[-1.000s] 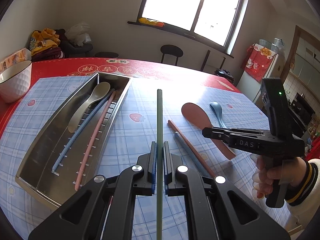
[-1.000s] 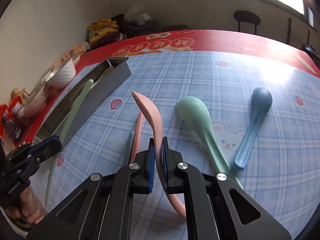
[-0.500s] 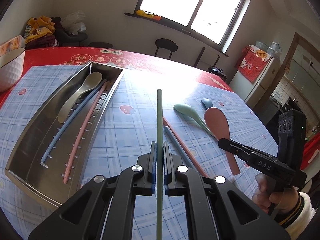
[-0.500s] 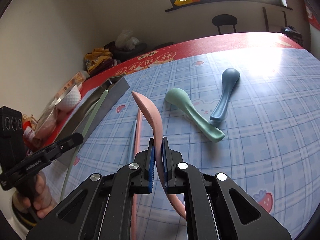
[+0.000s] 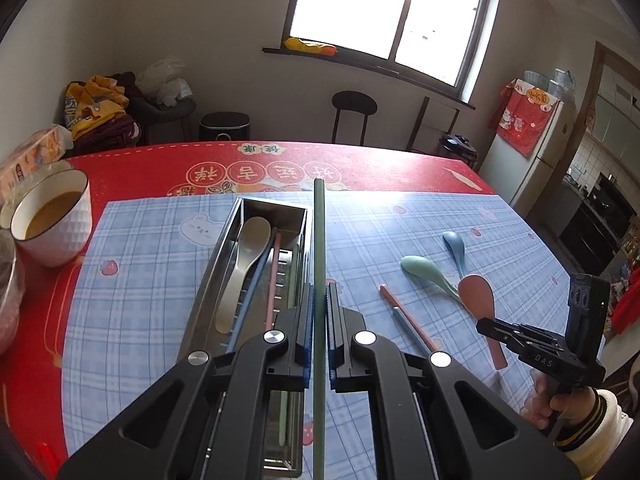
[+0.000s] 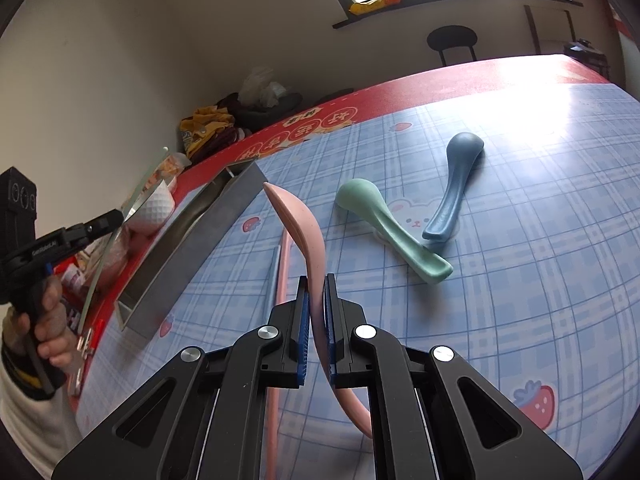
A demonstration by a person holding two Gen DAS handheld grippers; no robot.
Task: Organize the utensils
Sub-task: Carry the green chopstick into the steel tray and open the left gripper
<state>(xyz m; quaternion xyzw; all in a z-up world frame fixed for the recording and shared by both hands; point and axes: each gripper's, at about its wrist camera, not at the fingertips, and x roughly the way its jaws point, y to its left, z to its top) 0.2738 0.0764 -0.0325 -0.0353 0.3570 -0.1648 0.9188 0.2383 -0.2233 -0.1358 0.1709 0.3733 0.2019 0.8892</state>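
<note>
My left gripper (image 5: 319, 308) is shut on a green chopstick (image 5: 319, 240), held in the air above the right wall of the steel tray (image 5: 216, 256). The tray holds a beige spoon (image 5: 244, 252), a blue chopstick (image 5: 256, 280) and a pink chopstick (image 5: 273, 276). My right gripper (image 6: 316, 292) is shut on the handle of a pink spoon (image 6: 296, 216), lifted off the checked cloth to the right of the tray (image 6: 200, 248). On the cloth lie a green spoon (image 6: 384, 220), a blue spoon (image 6: 456, 184), a pink chopstick (image 6: 282, 264) and a blue chopstick (image 5: 408, 332).
A white bowl (image 5: 52, 220) of brown liquid stands on the red mat left of the tray, with snack packets behind it. The table's far edge faces a black stool (image 5: 354, 108). A person's hand and sleeve (image 5: 580, 412) hold the right gripper.
My left gripper rose and moved left with the green chopstick, so the tray now lies right under it. The right gripper carried the pink spoon off to the right, then held still.
</note>
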